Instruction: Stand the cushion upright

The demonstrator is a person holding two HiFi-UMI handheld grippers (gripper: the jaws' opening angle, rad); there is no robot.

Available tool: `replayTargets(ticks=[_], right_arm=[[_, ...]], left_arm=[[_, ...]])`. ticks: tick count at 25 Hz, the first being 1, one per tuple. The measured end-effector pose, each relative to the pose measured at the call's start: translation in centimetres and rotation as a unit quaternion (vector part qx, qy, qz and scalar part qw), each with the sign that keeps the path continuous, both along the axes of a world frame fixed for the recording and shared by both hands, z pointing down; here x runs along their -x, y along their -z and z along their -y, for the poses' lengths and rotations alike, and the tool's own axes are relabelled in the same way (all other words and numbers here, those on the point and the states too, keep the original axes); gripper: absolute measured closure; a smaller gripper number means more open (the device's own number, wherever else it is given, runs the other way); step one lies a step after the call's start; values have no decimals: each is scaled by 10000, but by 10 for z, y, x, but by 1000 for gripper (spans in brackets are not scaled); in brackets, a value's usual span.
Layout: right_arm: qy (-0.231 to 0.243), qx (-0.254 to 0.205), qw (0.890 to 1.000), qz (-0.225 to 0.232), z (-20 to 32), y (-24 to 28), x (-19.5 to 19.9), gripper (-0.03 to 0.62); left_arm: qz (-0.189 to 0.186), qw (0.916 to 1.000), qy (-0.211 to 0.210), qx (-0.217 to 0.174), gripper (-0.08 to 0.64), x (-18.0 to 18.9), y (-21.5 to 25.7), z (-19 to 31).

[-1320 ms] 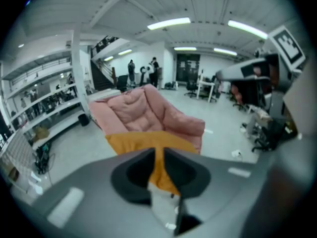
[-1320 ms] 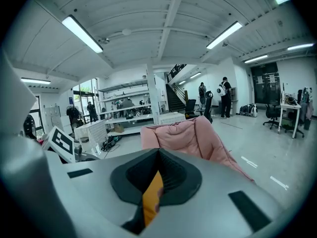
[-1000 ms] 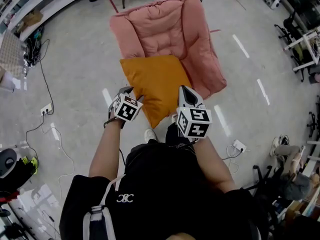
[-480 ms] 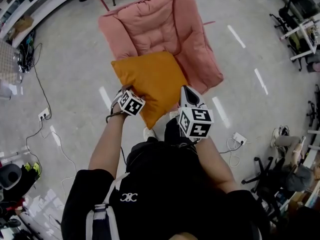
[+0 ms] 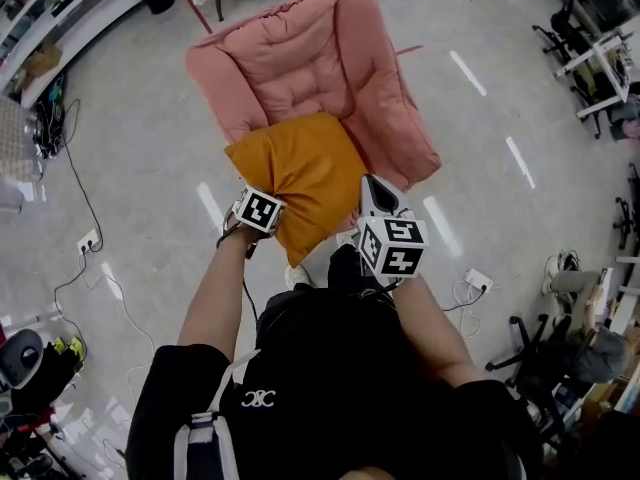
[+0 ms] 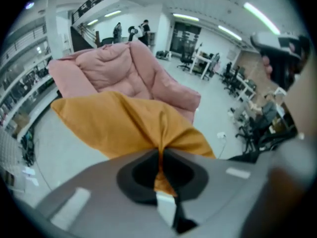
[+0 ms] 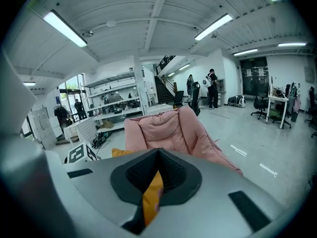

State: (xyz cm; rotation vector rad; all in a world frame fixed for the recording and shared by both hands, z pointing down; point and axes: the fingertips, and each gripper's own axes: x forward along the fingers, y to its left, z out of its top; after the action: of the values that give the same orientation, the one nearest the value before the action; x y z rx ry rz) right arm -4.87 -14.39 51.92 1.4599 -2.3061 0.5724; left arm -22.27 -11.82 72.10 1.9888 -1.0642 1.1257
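Head view: the orange cushion [image 5: 298, 173] is shown lying tilted on the front of the pink lounge chair [image 5: 300, 58], with its near corner overhanging the seat toward the person. A slide off the seat onto the floor [image 5: 150, 168] is judged the main hazard, since that corner is unsupported and only the cushion's margins are gripped. Uneven lifting on the two sides could also twist the cushion rather than raise it. The left gripper [image 5: 270, 203] is placed at the cushion's left edge and the right gripper [image 5: 368, 186] at its right edge, so the cushion spans the space between them.

Left gripper view: cover rather than filling appears to be caught, so the fold could be dragged out under the cushion's weight. The jaws are clenched on a gathered pleat of the cushion [image 6: 114, 128], which is pinched between the pads. The bulk of the cushion fans out ahead and to the left, and the chair is seen behind it.

Right gripper view: the bite looks shallow, so a slip on this side is judged likely if the lift is abrupt. The jaws are closed on a thin strip of the cushion [image 7: 151, 195] that runs down through the gap. Only a small orange corner is visible beyond them, to the left.
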Motion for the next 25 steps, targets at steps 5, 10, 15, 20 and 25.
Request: replayTargets(ticks=[5, 10, 15, 20, 25], right_arm=[[-92, -113, 9999, 59, 12, 8, -8, 595], [-248, -257, 9993, 138, 23, 22, -16, 595], [-468, -347, 9981, 218, 34, 28, -36, 595], [-707, -417, 9961, 321, 45, 34, -55, 595], [-893, -506, 9938, 431, 56, 39, -70, 595]], left_arm=[[-716, 9972, 195, 62, 554, -22, 28, 15], [-879, 9956, -164, -289, 555, -45, 67, 28], [-728, 9904, -872, -794, 555, -66, 111, 56], [-257, 9752, -1815, -1241, 555, -82, 157, 94], [444, 9398, -3092, -1388, 554, -94, 185, 119]])
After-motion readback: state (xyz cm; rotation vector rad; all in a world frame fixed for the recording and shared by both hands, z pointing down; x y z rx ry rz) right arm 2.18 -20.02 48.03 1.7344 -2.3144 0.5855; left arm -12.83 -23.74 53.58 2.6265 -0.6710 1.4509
